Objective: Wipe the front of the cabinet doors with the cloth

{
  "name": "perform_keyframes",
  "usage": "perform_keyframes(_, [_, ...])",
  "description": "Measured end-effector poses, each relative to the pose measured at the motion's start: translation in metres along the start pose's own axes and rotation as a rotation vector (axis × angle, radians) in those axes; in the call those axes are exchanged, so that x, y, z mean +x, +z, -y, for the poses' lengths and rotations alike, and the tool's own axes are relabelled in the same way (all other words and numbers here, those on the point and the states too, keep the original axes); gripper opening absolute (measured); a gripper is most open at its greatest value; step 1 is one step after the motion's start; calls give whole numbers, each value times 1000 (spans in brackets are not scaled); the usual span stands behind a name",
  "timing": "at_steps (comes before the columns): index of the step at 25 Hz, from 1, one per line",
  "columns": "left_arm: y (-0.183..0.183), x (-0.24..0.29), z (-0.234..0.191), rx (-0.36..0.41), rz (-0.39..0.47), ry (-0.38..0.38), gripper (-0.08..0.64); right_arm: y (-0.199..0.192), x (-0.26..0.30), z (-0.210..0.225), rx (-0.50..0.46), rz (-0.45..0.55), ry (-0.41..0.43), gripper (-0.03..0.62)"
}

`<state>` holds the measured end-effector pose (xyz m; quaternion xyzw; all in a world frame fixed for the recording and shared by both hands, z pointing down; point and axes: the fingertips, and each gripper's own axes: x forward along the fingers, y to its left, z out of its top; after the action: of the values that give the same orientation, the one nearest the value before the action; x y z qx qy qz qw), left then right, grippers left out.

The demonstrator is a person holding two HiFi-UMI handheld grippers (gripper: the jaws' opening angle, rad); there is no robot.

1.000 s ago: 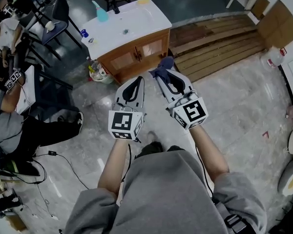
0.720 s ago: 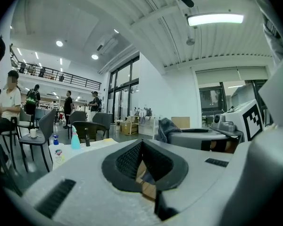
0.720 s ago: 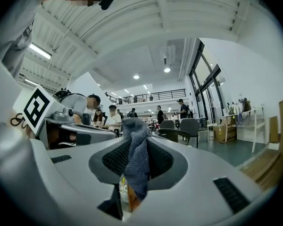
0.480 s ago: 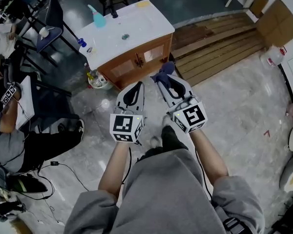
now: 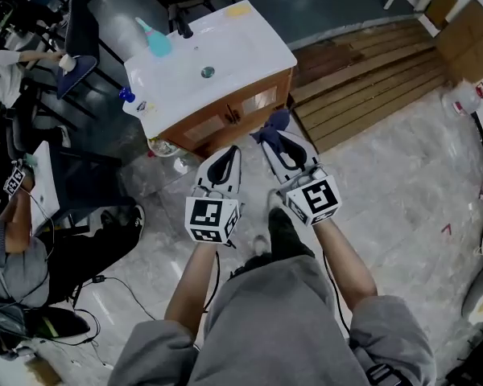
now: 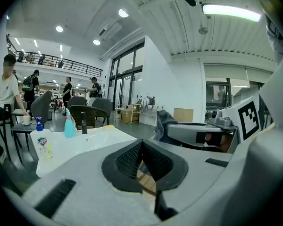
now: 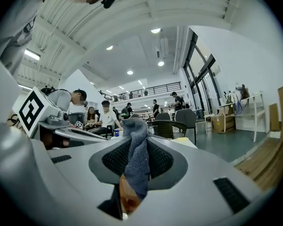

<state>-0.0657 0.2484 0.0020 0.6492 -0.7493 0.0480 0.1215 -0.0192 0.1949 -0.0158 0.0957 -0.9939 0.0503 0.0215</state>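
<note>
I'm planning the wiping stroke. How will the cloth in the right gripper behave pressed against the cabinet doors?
Probably floppy: the cloth folds and bunches in the shut right gripper. Its fuzzy knit likely drags rather than slips. Seems light: a loose end stands past the tips.

left gripper (image 6: 141,144): fingers (image 6: 127,161) together, empty | teal bottle (image 6: 69,125) on countertop (image 6: 87,147)

1. A teal spray bottle (image 5: 154,42) stands on the white bench (image 5: 241,43), at ten o'clock of its drain (image 5: 208,72).
2. A blue-capped bottle (image 5: 131,103) stands at the bench's eight o'clock corner.
3. Wooden planks (image 5: 370,63) lie on the floor at two o'clock.
4. A seated person (image 5: 8,248) shows at nine o'clock.
</note>
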Motion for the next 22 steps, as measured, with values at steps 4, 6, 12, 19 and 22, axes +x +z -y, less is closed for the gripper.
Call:
perform_keyframes(4, [-5, 34, -15, -14, -29, 12, 8, -12, 23, 27, 28, -22, 11, 87])
perform_keyframes(6, [-8, 51, -22, -19, -45, 17, 8, -18, 35, 39, 35, -30, 21, 87])
perform_keyframes(12, [-27, 94, -36, -30, -91, 30, 8, -44, 60, 76, 80, -49, 21, 87])
perform_keyframes(19, [-64, 130, -66, -31, -141, 46, 8, -86, 96, 105, 111, -71, 10, 87])
perform_keyframes(22, [-79, 143, -76, -18, -158, 35, 8, -105, 108, 110, 124, -76, -6, 87])
